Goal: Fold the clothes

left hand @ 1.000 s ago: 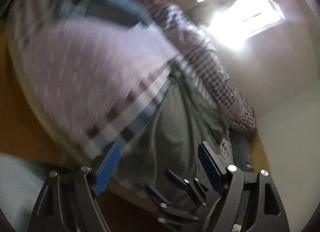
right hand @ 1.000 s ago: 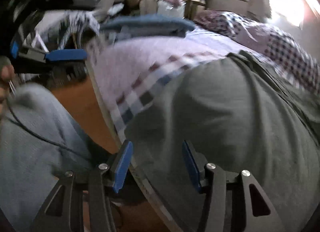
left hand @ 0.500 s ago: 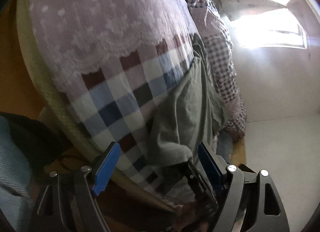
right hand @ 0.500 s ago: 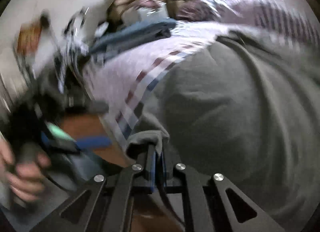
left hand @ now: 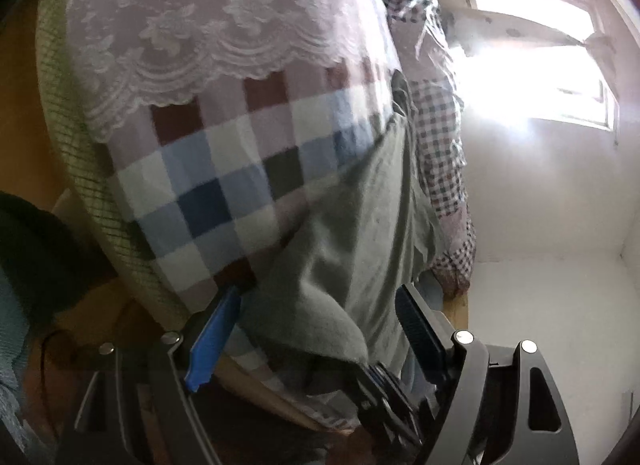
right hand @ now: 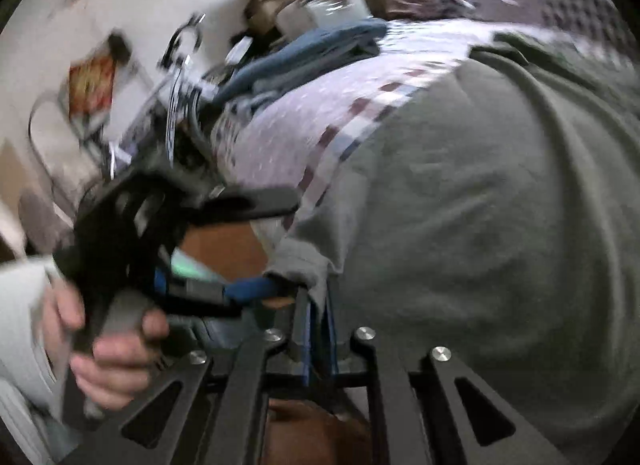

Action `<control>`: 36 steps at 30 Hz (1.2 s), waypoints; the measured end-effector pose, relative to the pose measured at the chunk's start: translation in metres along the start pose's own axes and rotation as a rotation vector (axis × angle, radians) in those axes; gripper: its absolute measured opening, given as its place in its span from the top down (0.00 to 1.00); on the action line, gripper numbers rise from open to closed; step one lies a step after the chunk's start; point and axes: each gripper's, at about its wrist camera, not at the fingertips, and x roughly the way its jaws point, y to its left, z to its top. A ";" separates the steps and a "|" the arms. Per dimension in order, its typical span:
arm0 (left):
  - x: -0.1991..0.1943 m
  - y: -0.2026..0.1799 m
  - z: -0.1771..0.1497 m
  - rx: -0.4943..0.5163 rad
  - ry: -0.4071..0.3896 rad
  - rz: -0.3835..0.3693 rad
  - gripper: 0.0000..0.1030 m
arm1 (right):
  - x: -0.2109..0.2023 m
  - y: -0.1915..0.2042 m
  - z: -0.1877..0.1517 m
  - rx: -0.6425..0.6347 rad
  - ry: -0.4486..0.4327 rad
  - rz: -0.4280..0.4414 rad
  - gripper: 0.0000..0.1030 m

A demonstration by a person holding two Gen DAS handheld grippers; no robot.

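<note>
- Right now the grey-green garment (right hand: 480,225) lies spread over the checked bedspread (left hand: 224,185) at the bed's edge.
- The right claw (right hand: 318,305) is pinching its near corner; the left claw (left hand: 320,329) stands spread around that hem.
- Risk: thin cloth could slip free, or the bedspread get caught too.
- No readable writing anywhere.

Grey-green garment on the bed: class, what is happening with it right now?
A person is working a grey-green garment spread over a checked bedcover, one handheld gripper in each hand. The right gripper is shut on the garment's near corner. The left gripper is open, its blue-padded fingers straddling that same bunched corner. No fold has been made yet.
</note>
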 end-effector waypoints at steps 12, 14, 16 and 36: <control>-0.001 0.007 0.005 0.004 -0.066 0.088 0.20 | -0.028 -0.002 -0.003 -0.091 -0.018 -0.010 0.54; -0.006 0.010 0.005 0.005 -0.101 0.112 0.25 | -0.031 -0.003 -0.002 -0.087 -0.022 -0.017 0.54; -0.009 0.011 0.007 0.010 -0.125 0.139 0.31 | -0.033 -0.004 -0.002 -0.084 -0.026 -0.024 0.54; -0.011 -0.007 0.004 0.155 -0.173 0.280 0.98 | -0.044 -0.009 0.001 -0.066 -0.050 -0.052 0.54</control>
